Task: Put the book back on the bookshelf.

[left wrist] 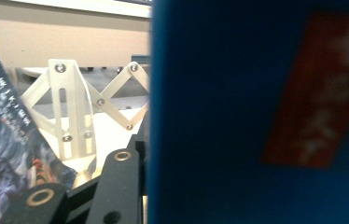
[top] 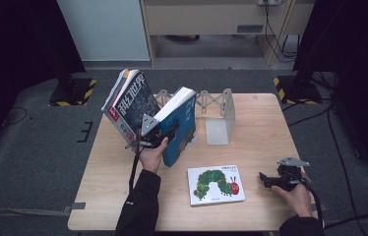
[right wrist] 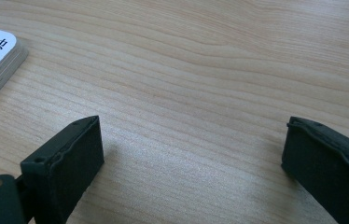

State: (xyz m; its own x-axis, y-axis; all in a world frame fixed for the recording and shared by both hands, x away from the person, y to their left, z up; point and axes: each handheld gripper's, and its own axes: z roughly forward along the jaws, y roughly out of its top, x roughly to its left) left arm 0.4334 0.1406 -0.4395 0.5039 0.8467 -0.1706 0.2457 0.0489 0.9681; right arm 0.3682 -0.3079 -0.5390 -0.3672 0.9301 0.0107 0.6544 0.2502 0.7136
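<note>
- The blue book (top: 179, 127) stood tilted left of centre in the high view, leaning toward the dark magazine (top: 132, 102); if it had slipped, it would likely have toppled onto the table (top: 260, 132), since only the left gripper (top: 165, 135) seemed to steady it.
- In the left gripper view the blue cover (left wrist: 256, 116) sat against the jaws, apparently clamped, though the far jaw was hidden.
- The expanding book rack (top: 220, 110) stood just right of the book, near the upper middle.
- The right gripper (right wrist: 191, 158) rested released at the lower right, jaws wide apart over bare wood, the caterpillar book (top: 215, 184) lying flat just to its left.
</note>
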